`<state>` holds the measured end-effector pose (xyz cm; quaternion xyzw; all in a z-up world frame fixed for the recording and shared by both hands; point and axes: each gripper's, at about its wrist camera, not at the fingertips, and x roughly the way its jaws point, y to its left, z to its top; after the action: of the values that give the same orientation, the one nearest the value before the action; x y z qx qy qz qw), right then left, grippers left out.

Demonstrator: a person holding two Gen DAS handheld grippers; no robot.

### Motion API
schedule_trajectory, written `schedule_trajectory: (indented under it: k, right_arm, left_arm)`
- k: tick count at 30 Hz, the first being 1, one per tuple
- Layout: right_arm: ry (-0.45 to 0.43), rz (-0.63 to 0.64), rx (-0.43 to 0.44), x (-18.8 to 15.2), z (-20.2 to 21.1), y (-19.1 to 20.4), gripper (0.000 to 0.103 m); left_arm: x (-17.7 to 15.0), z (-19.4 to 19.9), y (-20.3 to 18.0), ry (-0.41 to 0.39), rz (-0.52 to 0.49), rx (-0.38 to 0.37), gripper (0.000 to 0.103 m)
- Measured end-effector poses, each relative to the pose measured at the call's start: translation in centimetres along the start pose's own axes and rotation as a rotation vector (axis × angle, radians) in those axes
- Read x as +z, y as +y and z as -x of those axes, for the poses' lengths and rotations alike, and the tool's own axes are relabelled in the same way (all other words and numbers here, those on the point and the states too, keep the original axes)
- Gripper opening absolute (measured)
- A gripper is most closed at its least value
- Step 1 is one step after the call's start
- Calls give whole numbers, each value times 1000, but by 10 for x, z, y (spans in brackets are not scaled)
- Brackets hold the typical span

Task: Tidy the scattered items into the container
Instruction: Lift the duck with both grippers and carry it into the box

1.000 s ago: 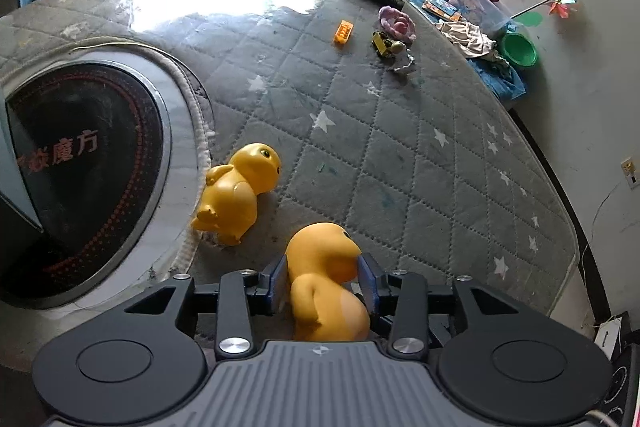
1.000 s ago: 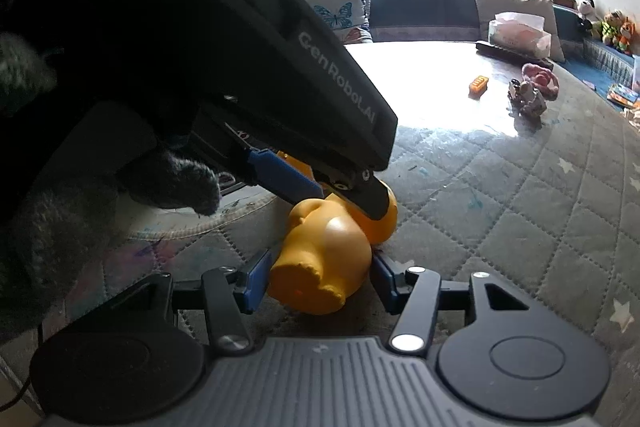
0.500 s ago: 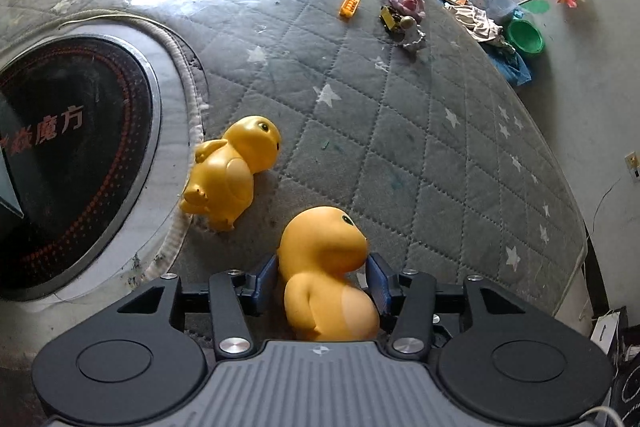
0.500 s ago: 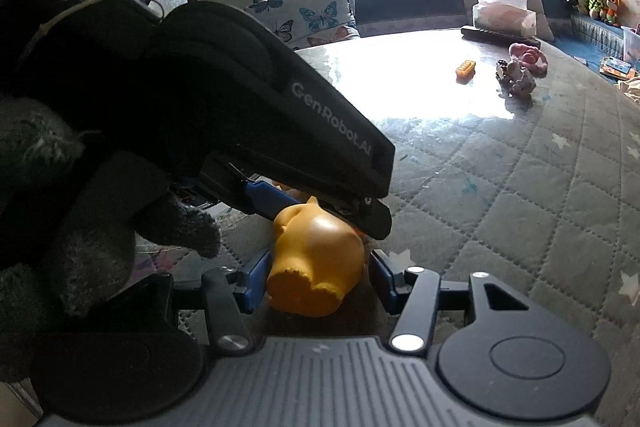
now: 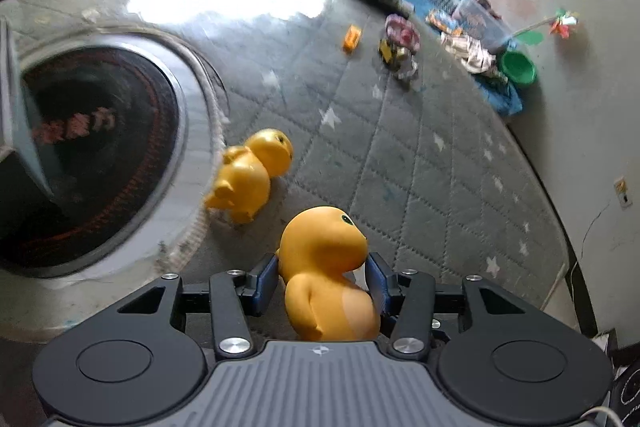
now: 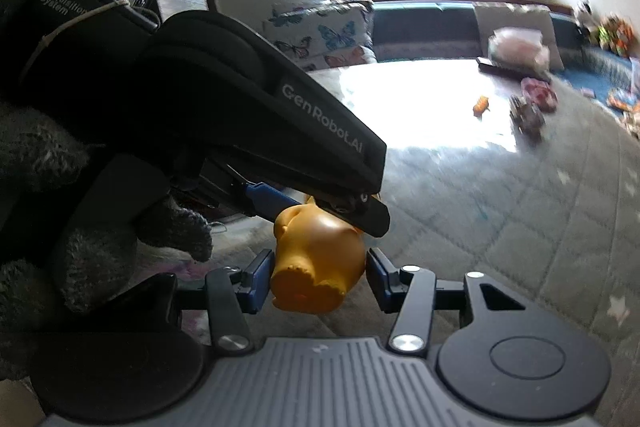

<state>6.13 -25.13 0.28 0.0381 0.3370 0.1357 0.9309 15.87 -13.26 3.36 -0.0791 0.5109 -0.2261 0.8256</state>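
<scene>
Currently left gripper (image 5: pixel 322 277) stands wide around an upright duck (image 5: pixel 326 269) near the basket (image 5: pixel 192 131); right gripper (image 6: pixel 318 277), jaws just closing, pinches that duck's base.

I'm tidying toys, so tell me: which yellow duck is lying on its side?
The duck beside the container's rim; it lies tipped over, while the nearer duck stands upright.
</scene>
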Motion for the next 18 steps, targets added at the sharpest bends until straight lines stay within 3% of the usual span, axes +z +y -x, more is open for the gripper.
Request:
schedule_trajectory:
  k: [9,18]
  right_arm:
    - [-72,148,102,41,-10,61,50]
    - [-81,272,273,82,-61,146,50]
  left_arm:
    - [15,70,50,-161,87,72,51]
    - [24,126,148,-274,250,186,51]
